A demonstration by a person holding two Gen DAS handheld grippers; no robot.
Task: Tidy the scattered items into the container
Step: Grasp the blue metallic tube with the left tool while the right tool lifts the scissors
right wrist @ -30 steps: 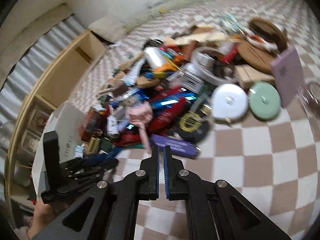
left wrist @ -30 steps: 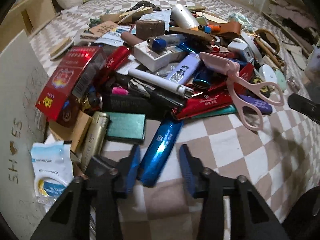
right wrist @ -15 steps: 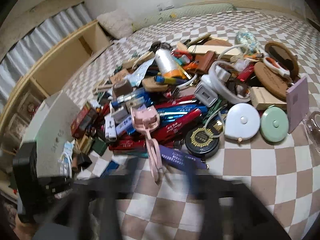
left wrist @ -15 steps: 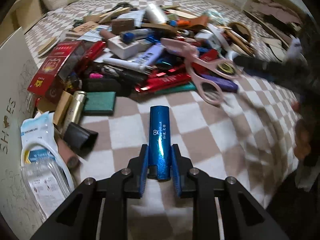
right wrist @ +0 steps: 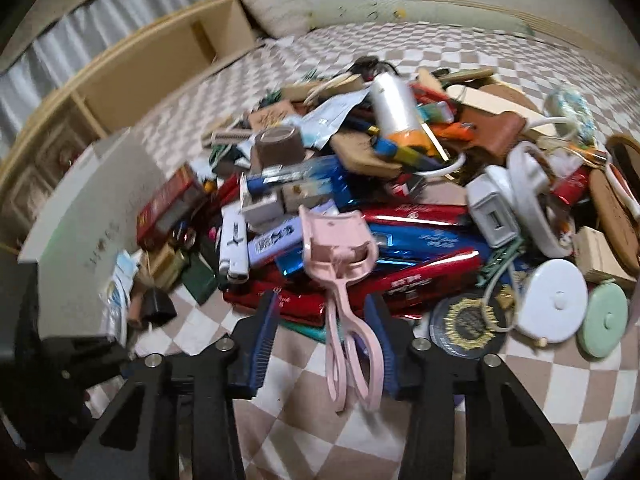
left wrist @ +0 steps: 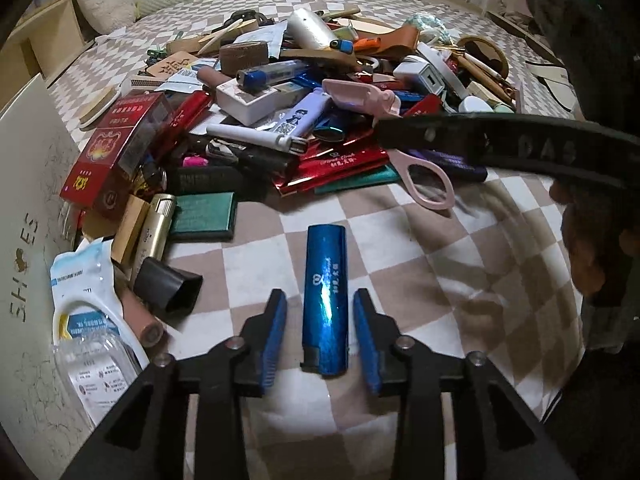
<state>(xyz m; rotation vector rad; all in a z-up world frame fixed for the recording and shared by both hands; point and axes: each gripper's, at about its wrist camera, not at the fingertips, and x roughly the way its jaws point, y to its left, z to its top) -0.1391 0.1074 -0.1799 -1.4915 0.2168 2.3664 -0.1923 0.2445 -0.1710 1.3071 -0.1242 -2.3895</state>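
Now our left gripper (left wrist: 320,322) has opened, releasing the glossy blue metal lighter (left wrist: 325,300) onto the checkered bed; our right gripper (right wrist: 323,334), open, straddles the pink plastic eyelash curler (right wrist: 344,276).

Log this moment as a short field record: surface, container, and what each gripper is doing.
surface: checkered blanket
container: white shoe box, at the left edge
clutter: pile of small items behind the grippers
left gripper: open, blue tube lying between its fingers, untouched
right gripper: open, straddling the pink eyelash curler, not yet closed
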